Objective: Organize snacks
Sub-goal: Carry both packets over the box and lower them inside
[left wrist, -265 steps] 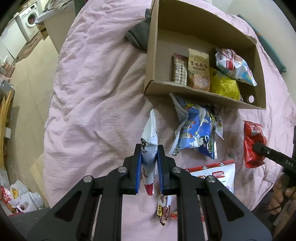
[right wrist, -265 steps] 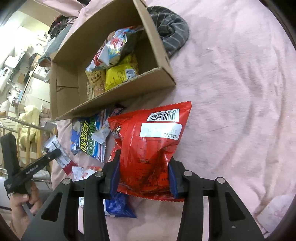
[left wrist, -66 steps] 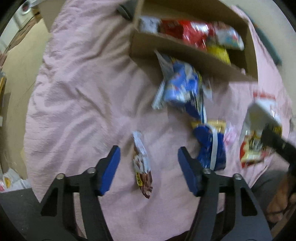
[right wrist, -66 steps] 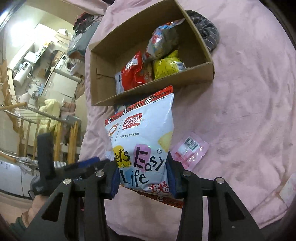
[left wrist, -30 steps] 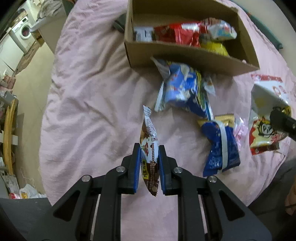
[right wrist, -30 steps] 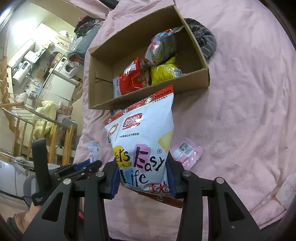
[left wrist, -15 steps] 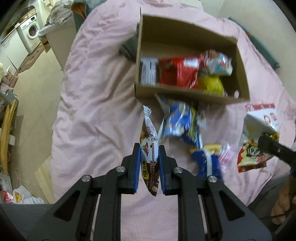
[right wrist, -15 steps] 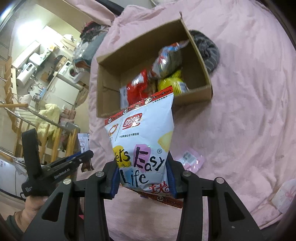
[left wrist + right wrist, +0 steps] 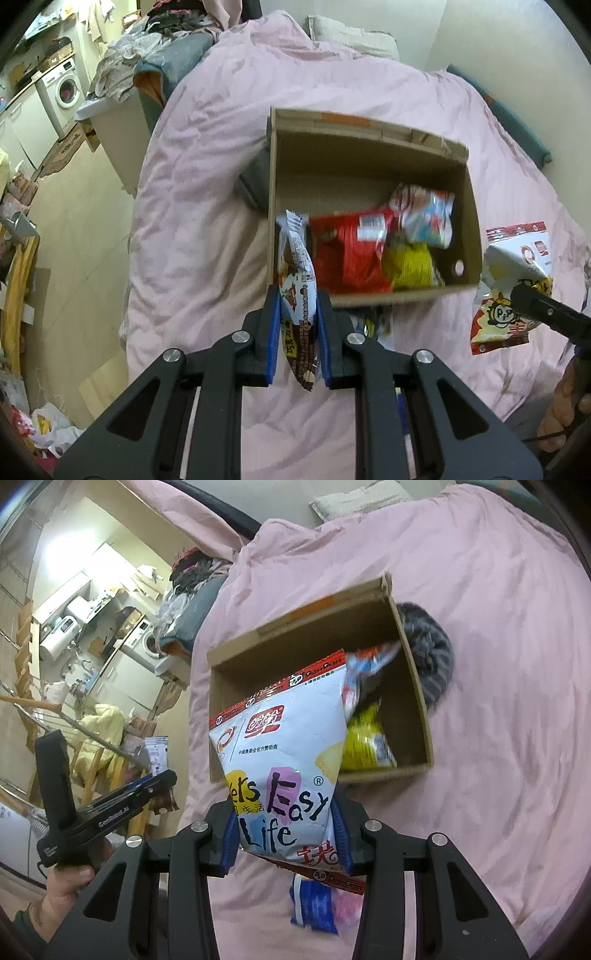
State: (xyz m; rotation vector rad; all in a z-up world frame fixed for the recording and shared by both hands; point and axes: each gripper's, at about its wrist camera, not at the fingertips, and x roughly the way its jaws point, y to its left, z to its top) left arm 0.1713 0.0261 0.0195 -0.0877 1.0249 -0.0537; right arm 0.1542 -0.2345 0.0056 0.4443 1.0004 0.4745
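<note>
My left gripper [image 9: 297, 334] is shut on a slim brown-and-white snack packet [image 9: 297, 291], held upright in the air in front of the near left corner of the open cardboard box [image 9: 369, 142]. Inside the box lie a red bag [image 9: 349, 254], a yellow bag [image 9: 412, 267] and a white-and-blue bag [image 9: 424, 216]. My right gripper [image 9: 286, 836] is shut on a large white chip bag [image 9: 284, 746], lifted above the bed in front of the box [image 9: 413, 709]. That chip bag [image 9: 511, 291] also hangs at the right edge of the left wrist view.
The box stands on a bed with a pink cover [image 9: 207, 155]. A grey striped cloth [image 9: 428, 653] lies against the box's far side. A blue packet [image 9: 314, 904] and a pink one lie on the cover below the chip bag. A person's hand [image 9: 66, 890] holds the other gripper; the floor is at the left.
Both grippers have risen with their packets and come closer to the box, so more of the box's inside shows. Earlier, the left gripper closed on the slim packet that lay on the cover.
</note>
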